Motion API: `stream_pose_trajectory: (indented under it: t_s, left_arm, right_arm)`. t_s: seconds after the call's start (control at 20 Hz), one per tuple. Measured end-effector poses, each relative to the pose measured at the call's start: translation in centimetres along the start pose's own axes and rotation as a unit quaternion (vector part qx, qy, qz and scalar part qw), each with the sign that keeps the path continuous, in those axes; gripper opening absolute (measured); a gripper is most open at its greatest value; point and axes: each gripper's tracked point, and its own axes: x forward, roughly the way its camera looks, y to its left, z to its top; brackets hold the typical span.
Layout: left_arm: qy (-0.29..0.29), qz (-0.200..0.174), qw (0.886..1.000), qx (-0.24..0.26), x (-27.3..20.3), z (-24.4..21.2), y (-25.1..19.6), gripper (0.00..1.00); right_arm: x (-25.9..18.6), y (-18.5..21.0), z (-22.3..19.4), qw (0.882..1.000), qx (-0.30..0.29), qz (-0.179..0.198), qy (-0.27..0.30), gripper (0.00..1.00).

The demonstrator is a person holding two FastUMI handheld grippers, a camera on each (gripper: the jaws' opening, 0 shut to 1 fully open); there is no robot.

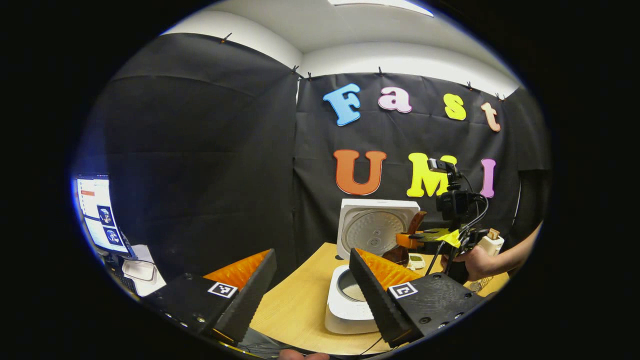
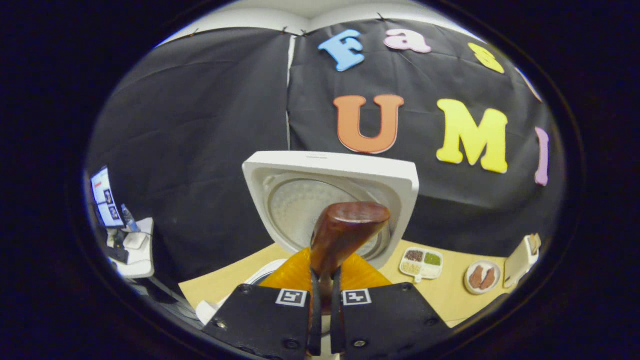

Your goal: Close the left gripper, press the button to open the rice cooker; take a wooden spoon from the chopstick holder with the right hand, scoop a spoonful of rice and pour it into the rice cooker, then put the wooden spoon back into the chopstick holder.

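The white rice cooker (image 1: 345,310) stands on the wooden table with its lid (image 1: 372,227) raised, and its inner pot (image 1: 351,289) shows a pale bottom. My left gripper (image 1: 312,255) hangs open above the table, just left of the cooker, with nothing between its fingers. A hand holds my right gripper (image 1: 407,241) over the cooker's right side. In the right gripper view my right gripper (image 2: 322,280) is shut on the brown wooden spoon (image 2: 347,230), one end of which rises in front of the lid (image 2: 300,200). The white chopstick holder (image 2: 522,260) stands at the right.
A small divided tray of grains (image 2: 421,262) and a plate with brown pieces (image 2: 481,276) lie on the table (image 2: 450,295) to the right of the cooker. A monitor (image 1: 97,212) and white desk items sit far off at the left. Black cloth walls the booth.
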Motion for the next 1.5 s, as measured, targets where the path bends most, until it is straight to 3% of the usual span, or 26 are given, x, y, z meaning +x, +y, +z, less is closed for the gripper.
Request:
stream_pose_trajectory:
  t_s: [0.35, 0.45, 0.65, 1.0, 1.05, 1.1, 1.15, 1.2, 1.5]
  left_arm:
    - [-0.002, 0.011, 1.000, -0.013, 0.4, 0.1, -0.2, 0.94]
    - [-0.005, 0.014, 1.000, -0.018, 0.2, 0.1, 0.0, 0.94]
    - [-0.009, 0.015, 1.000, -0.017, -0.4, 0.3, 1.0, 0.94]
    - [-0.011, 0.013, 0.999, -0.029, -0.8, 1.7, 0.9, 0.94]
    - [-0.009, 0.014, 0.999, -0.029, -0.8, 1.8, 0.9, 0.94]
    - [-0.007, 0.012, 0.999, -0.029, -0.7, 1.9, 0.7, 0.94]
    - [-0.007, 0.008, 1.000, -0.029, -0.7, 2.0, 0.4, 0.84]
    - [-0.006, 0.003, 1.000, -0.029, -0.8, 2.1, -0.1, 0.94]
    - [0.003, -0.043, 0.999, -0.013, -0.9, 2.0, -4.7, 0.94]
  right_arm:
    - [-1.8, 3.2, 3.0, 0.983, -0.169, 0.010, -0.070, 0.12]
    - [-2.0, 3.9, 3.2, 0.979, -0.187, 0.013, -0.079, 0.12]
    - [-2.5, 4.3, 3.4, 0.982, -0.170, 0.016, -0.082, 0.12]
    - [-4.2, 3.2, 4.0, 0.994, -0.072, 0.012, -0.078, 0.12]
    - [-4.6, 2.9, 4.1, 0.996, -0.051, 0.015, -0.073, 0.17]
    - [-5.1, 2.4, 4.3, 0.997, -0.026, 0.017, -0.071, 0.13]
    - [-5.8, 1.9, 4.5, 0.997, 0.000, 0.015, -0.070, 0.12]
    - [-6.4, 1.3, 4.7, 0.997, 0.024, 0.014, -0.069, 0.13]
    - [-12.9, -2.2, 5.3, 0.981, 0.180, 0.028, -0.061, 0.12]
